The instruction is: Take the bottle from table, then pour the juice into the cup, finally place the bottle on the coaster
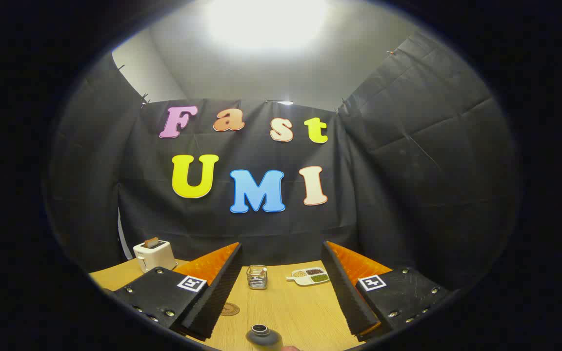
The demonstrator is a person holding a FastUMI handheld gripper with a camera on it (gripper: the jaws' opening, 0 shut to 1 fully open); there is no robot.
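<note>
My gripper (281, 273) is open, its two fingers spread wide with nothing pressed between them. A dark bottle (263, 336) stands low between the fingers, close to the camera; I see its cap and shoulders from above. Beyond the fingertips a small clear glass cup (257, 276) stands on the wooden table (291, 307). A round brown coaster (230, 309) lies flat on the table next to the left finger, between the bottle and the cup.
A white toaster (152, 255) with a slice in it stands at the table's far left. A white divided dish (309, 276) with grains sits to the right of the cup. The black cloth wall closes the back and sides.
</note>
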